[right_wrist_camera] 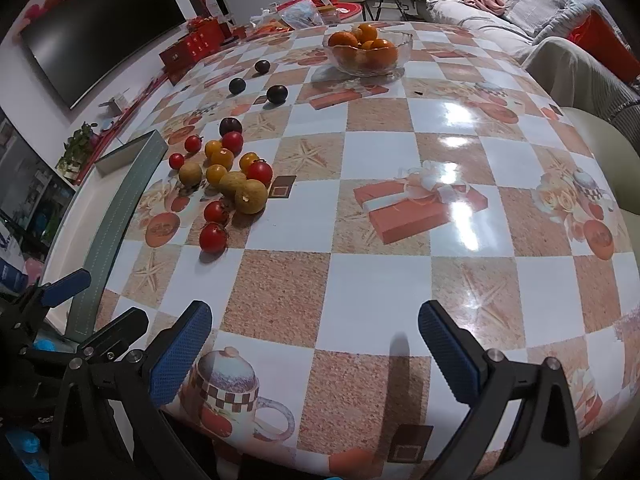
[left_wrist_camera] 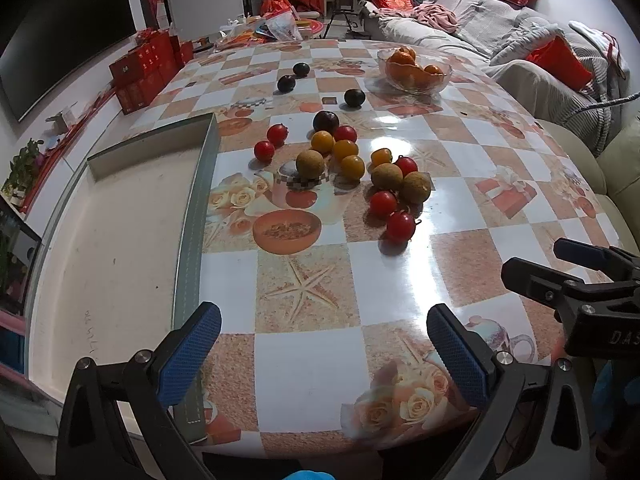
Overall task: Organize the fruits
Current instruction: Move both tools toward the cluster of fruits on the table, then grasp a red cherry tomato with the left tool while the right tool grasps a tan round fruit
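— Looking at the tongs first: are they holding anything?
— No. The left gripper [left_wrist_camera: 324, 354] has its blue pads [left_wrist_camera: 188, 354] spread wide with nothing between them. The right gripper [right_wrist_camera: 316, 354] is spread wide too, and it holds nothing. Both hang over the near edge of the table [right_wrist_camera: 360, 288], side by side.
— Where is the fruit?
— Farther out, near the middle of the checked cloth. A bunch of little fruits lies close together: red tomatoes [left_wrist_camera: 400, 226], yellow tomatoes [left_wrist_camera: 352, 167] and brown round fruits [left_wrist_camera: 416, 187]. Some of them touch each other.
— And the dark ones?
— One dark plum [left_wrist_camera: 325, 121] sits just behind the bunch. Three more dark plums [left_wrist_camera: 354, 98] lie farther back, apart from each other.
— Anything else?
— A glass bowl [left_wrist_camera: 414, 70] full of oranges [right_wrist_camera: 364, 46] stands at the far side. A flat white tray [left_wrist_camera: 120, 216] with a grey rim lies on the left, just beside the bunch
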Tool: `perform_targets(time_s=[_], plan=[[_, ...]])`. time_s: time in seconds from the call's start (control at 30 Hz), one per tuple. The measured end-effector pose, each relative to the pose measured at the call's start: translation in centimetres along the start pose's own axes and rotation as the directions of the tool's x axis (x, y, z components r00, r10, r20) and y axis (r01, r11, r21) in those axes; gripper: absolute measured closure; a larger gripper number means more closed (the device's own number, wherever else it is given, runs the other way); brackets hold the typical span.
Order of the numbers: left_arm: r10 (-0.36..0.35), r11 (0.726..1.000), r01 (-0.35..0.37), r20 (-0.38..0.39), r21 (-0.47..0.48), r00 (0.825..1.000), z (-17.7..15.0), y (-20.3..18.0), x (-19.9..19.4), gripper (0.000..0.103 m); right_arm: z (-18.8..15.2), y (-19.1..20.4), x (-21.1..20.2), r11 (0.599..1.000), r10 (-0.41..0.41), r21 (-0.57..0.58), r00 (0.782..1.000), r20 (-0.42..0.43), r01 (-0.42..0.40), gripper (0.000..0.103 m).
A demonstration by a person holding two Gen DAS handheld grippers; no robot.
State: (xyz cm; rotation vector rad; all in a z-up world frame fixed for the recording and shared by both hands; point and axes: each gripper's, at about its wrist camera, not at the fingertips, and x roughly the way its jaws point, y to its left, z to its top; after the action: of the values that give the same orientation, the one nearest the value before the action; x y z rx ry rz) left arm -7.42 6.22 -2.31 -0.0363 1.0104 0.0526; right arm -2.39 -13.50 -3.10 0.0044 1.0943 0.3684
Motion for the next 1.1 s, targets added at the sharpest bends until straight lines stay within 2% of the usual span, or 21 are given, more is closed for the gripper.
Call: perform_targets(time_s=[0.77,1.1], plan=[[0.014,1.000,-0.014,-0.025,0.002,1.000,0.4,0.2,1.3,0.000,0.6,0.0,0.6,1.000,-0.013,-0.011,1.000,-0.012,0.012,0.000],[0.030,0.999,-0.029,-0.012,0.015,0.999,2.5,0.0,2.8,0.000,2.2,-0.1,2.1,0.996,-0.060,-0.071,0.998,-0.005,0.060,0.000]])
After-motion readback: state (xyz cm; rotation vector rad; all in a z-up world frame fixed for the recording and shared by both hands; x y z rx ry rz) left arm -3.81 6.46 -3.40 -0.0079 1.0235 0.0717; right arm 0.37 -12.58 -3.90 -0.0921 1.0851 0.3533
